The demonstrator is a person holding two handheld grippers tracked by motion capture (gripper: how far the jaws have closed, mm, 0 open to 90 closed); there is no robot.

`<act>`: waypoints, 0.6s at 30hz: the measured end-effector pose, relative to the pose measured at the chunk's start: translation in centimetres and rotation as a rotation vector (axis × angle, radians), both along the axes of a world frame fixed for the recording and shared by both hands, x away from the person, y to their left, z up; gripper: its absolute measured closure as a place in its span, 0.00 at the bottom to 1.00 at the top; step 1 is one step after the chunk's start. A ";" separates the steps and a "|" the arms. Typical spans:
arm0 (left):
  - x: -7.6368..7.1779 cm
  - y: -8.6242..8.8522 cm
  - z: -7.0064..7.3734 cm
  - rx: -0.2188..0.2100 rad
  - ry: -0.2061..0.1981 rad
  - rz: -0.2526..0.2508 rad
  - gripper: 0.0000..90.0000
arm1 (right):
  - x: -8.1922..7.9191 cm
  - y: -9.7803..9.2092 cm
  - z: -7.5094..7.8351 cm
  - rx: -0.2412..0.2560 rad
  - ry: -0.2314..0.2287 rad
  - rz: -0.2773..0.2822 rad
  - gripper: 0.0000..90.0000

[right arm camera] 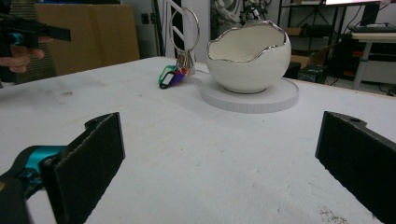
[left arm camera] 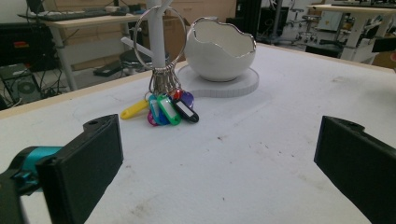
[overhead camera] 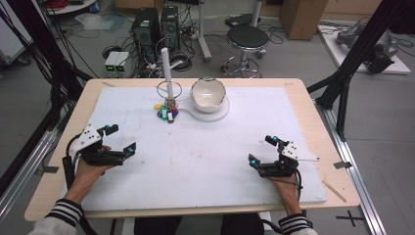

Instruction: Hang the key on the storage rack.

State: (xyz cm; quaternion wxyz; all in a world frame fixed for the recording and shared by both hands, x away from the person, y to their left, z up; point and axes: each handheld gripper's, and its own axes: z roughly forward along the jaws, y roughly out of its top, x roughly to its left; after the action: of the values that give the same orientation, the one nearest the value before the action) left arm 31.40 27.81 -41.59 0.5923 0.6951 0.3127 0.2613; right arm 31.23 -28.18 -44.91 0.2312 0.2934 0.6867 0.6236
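Observation:
A white stand with a post (overhead camera: 167,68) rises at the far middle of the table; a large metal ring (left arm camera: 158,39) hangs on it with several coloured key tags (left arm camera: 164,109) resting on the mat. Beside it sits a white egg-shaped bowl (overhead camera: 208,94) with a silver rim on a round white base (overhead camera: 214,113). My left gripper (overhead camera: 120,139) rests open on the mat at the near left, nothing between its jaws. At the near right, my right gripper (overhead camera: 262,151) is likewise open and holds nothing. Both point toward the bowl (right arm camera: 250,58) and the tags (right arm camera: 172,77).
A white mat (overhead camera: 205,152) covers most of the wooden table (overhead camera: 58,166). Beyond the far edge stand a black stool (overhead camera: 247,41), computer towers (overhead camera: 147,29) and cables on the floor. Black frame struts (overhead camera: 352,68) rise at the right.

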 end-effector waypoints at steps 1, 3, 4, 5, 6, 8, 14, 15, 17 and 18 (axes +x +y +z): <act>-0.3 0.0 -0.2 -0.004 -0.005 -0.001 0.02 | 0.0 0.0 0.0 -0.003 0.000 0.001 0.01; -0.8 0.0 -0.9 -0.013 -0.027 0.003 0.02 | 0.0 0.0 0.0 -0.001 -0.003 0.001 0.01; -1.0 0.0 -1.1 -0.017 -0.027 0.003 0.02 | -0.1 0.0 0.0 -0.002 -0.002 0.002 0.01; -1.2 0.1 -1.4 -0.021 -0.031 0.003 0.02 | -0.1 0.0 0.0 -0.001 -0.001 0.002 0.01; -1.5 0.1 -1.7 -0.022 -0.039 0.005 0.02 | -0.1 0.0 0.0 0.002 -0.002 0.002 0.01; -1.8 0.0 -2.1 -0.026 -0.048 0.002 0.02 | -0.1 0.0 0.0 0.005 0.004 0.001 0.01; -2.6 -0.5 -3.3 -0.005 -0.061 -0.002 0.02 | -0.1 -0.1 0.0 0.004 0.003 0.001 0.01; -2.7 -0.5 -3.2 -0.011 -0.074 0.003 0.02 | -0.1 -0.1 0.0 0.005 0.004 0.000 0.01; -2.9 -0.3 -3.3 -0.032 -0.089 0.014 0.02 | -0.1 -0.1 0.0 0.006 0.003 -0.001 0.01; -3.0 -0.2 -3.4 -0.036 -0.096 0.017 0.02 | -0.1 -0.1 0.0 0.009 0.003 0.001 0.01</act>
State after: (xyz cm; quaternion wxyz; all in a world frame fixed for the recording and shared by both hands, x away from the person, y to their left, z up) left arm 28.43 27.61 -44.95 0.6170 0.6681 0.2944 0.2936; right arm 31.12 -28.26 -44.94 0.2285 0.2953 0.6844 0.6263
